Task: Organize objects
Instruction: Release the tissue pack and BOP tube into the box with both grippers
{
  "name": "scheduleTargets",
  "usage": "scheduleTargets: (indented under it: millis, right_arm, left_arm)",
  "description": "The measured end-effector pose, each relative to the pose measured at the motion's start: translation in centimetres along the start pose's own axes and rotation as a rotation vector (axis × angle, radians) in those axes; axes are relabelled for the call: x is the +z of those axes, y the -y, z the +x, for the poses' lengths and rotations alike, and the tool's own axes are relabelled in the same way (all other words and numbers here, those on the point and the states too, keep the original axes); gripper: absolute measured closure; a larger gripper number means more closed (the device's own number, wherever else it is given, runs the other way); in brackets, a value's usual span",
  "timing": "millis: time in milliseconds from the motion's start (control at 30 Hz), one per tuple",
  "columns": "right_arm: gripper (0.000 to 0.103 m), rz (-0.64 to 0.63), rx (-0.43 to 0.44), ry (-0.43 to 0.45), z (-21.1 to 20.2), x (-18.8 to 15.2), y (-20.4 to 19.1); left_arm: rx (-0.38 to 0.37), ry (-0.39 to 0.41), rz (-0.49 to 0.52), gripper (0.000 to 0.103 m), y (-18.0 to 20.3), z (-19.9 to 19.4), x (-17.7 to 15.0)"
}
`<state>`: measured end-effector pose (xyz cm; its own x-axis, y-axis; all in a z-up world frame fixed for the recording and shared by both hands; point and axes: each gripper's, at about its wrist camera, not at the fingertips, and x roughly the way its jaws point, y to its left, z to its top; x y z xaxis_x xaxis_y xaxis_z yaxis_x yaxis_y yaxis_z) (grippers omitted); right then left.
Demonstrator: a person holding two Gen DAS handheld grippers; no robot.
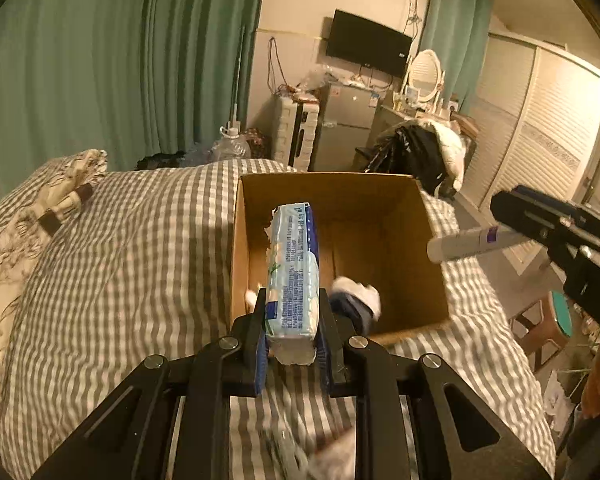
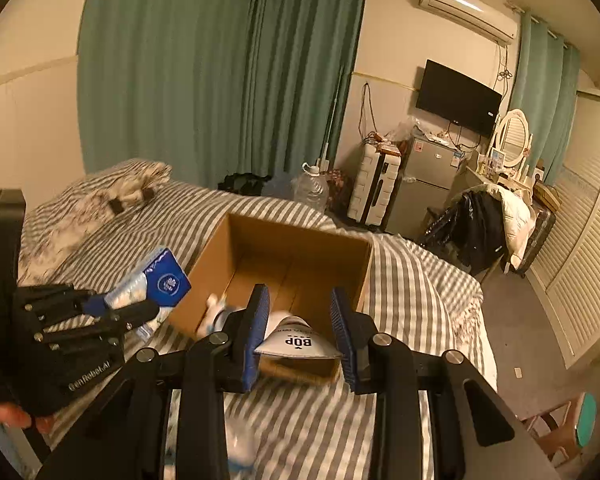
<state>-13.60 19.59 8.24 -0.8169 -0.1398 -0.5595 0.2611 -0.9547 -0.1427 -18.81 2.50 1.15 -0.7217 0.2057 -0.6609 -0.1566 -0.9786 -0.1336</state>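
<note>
My left gripper (image 1: 293, 304) is shut on a light-blue and white tissue pack (image 1: 294, 268), which stands on edge and juts out over the near wall of an open cardboard box (image 1: 324, 179). A white and dark bundle of cloth (image 1: 358, 300) lies inside the box. From the right, my right gripper (image 1: 505, 222) holds a white tube with a purple label (image 1: 462, 245) above the box's right rim. In the right wrist view, the right gripper (image 2: 300, 298) is shut on the tube's flat crimped end (image 2: 296, 342) over the box (image 2: 300, 227). The left gripper (image 2: 116, 307) with the tissue pack (image 2: 162, 284) is at the left.
The box sits on a bed with a grey-and-white striped cover (image 1: 140, 260). A patterned pillow (image 1: 60, 196) lies at the far left. Right of the bed are a stool (image 1: 556, 320), a chair piled with clothes (image 1: 420, 152) and louvred wardrobe doors (image 1: 548, 128).
</note>
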Motion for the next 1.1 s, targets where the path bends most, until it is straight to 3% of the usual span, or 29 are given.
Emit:
scheduleTargets:
  millis: [333, 400, 433, 467, 500, 633, 800, 967, 1100]
  right_arm:
    - [0.071, 0.017, -0.009, -0.067, 11.7, 2.0, 1.1]
    - [0.071, 0.025, -0.001, -0.075, 12.9, 1.3, 1.1]
    - [0.062, 0.03, 0.004, -0.077, 13.2, 1.1, 1.2]
    - [0.045, 0.041, 0.007, -0.074, 13.3, 0.8, 1.2]
    - [0.04, 0.052, 0.009, -0.068, 13.1, 0.5, 1.4]
    - [0.037, 0.082, 0.016, -0.058, 11.0, -0.2, 2.0]
    - [0.029, 0.072, -0.006, -0.05, 5.5, -1.1, 2.3]
    - [0.018, 0.04, -0.028, -0.04, -1.2, -2.9, 1.6]
    - [0.01, 0.04, -0.03, -0.054, -5.1, -4.5, 0.6]
  left_arm:
    - [0.012, -0.065, 0.008, 0.081, -0.5, 8.6, 0.7]
    - [0.006, -0.087, 0.009, 0.07, -0.7, 9.3, 0.2]
    - [-0.002, -0.101, 0.011, 0.065, -0.6, 9.4, 0.0]
    - [0.003, -0.101, 0.011, 0.05, -0.6, 9.2, -0.2]
    - [0.013, -0.094, 0.01, 0.039, -0.7, 8.8, -0.4]
    - [0.033, -0.076, 0.01, 0.029, -1.0, 6.1, -1.3]
    - [0.079, -0.033, 0.01, 0.012, -1.7, 0.7, -2.6]
    - [0.128, 0.035, 0.015, 0.0, -2.4, -6.1, -5.0]
    - [0.15, 0.059, 0.008, 0.0, -2.7, -9.9, -7.0]
